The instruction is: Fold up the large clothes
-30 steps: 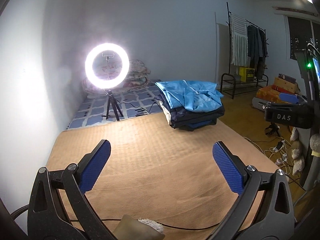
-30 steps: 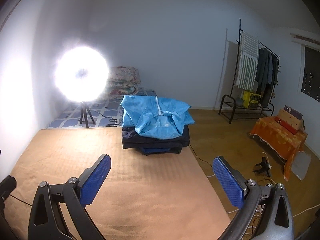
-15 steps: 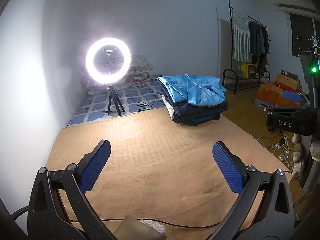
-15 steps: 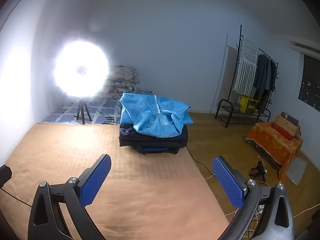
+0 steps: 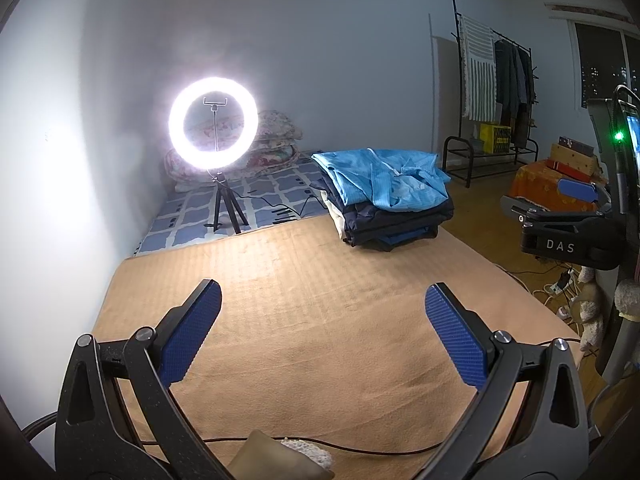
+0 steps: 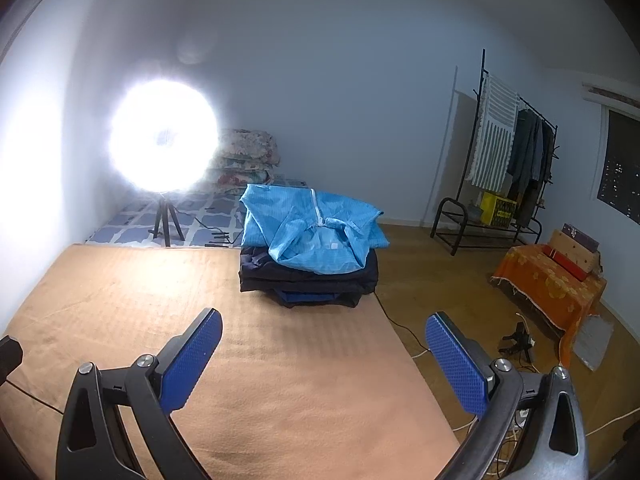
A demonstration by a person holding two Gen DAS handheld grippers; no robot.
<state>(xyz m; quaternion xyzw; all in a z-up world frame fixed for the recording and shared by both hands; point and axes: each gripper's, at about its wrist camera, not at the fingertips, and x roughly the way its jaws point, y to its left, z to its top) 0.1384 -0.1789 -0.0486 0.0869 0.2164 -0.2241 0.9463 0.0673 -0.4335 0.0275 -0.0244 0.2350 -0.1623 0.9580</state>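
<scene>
The left gripper (image 5: 323, 334) fills the bottom of its view with jaws spread wide and nothing between them, hovering over a tan blanket (image 5: 304, 300) that covers the lower half of the frame. The right gripper (image 6: 323, 354) is likewise wide and empty, low in its own view over the same blanket. The pile of folded clothes (image 6: 308, 276) sits at the blanket's far right corner, centre of the right wrist view and right of centre in the left one, well apart from both grippers. A light blue zip-front garment (image 6: 316, 236) lies rumpled on top of dark navy pieces. A lit ring light (image 5: 213, 128) on a tripod stands at upper left, a clothes rack (image 6: 508, 160) at right.
</scene>
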